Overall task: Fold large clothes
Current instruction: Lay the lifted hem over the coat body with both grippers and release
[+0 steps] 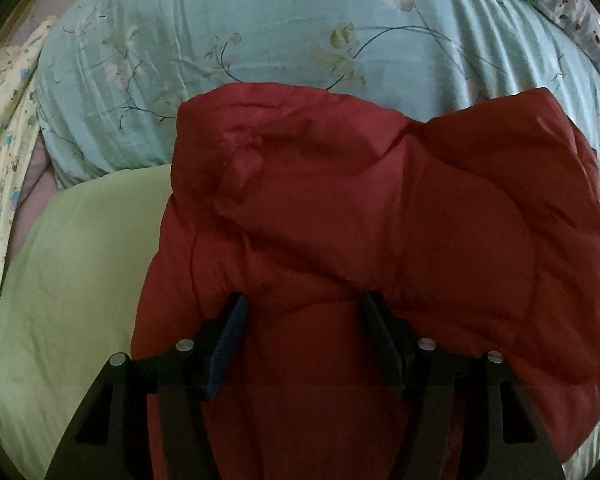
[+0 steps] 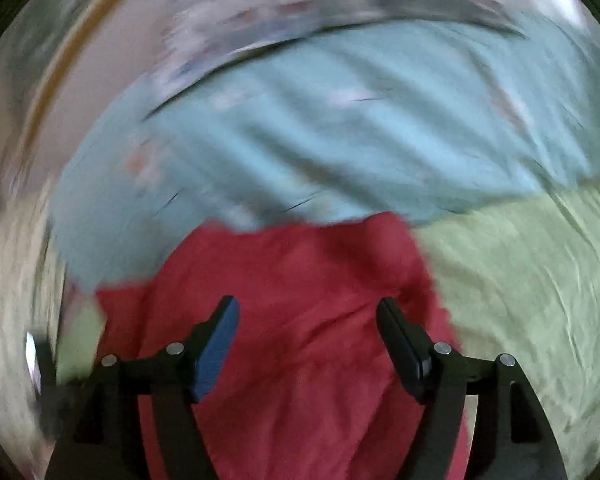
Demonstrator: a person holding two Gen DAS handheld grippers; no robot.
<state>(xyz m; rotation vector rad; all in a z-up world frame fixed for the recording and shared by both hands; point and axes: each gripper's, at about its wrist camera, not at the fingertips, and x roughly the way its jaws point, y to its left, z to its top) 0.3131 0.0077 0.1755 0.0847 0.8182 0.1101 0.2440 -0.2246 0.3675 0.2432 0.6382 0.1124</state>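
A dark red quilted padded garment [image 1: 360,220] lies bunched on the bed and fills the middle of the left wrist view. My left gripper [image 1: 302,304] is open, its fingers spread just above the garment's near part, holding nothing. The same red garment [image 2: 292,312] shows in the blurred right wrist view. My right gripper [image 2: 306,306] is open over it, fingers wide apart and empty. The garment's near edge is hidden under both grippers.
A light green sheet [image 1: 72,280] covers the bed; it also shows at the right of the right wrist view [image 2: 520,280]. A pale blue floral duvet [image 1: 260,40] is heaped behind the garment. A yellow patterned cloth [image 1: 4,128] lies at far left.
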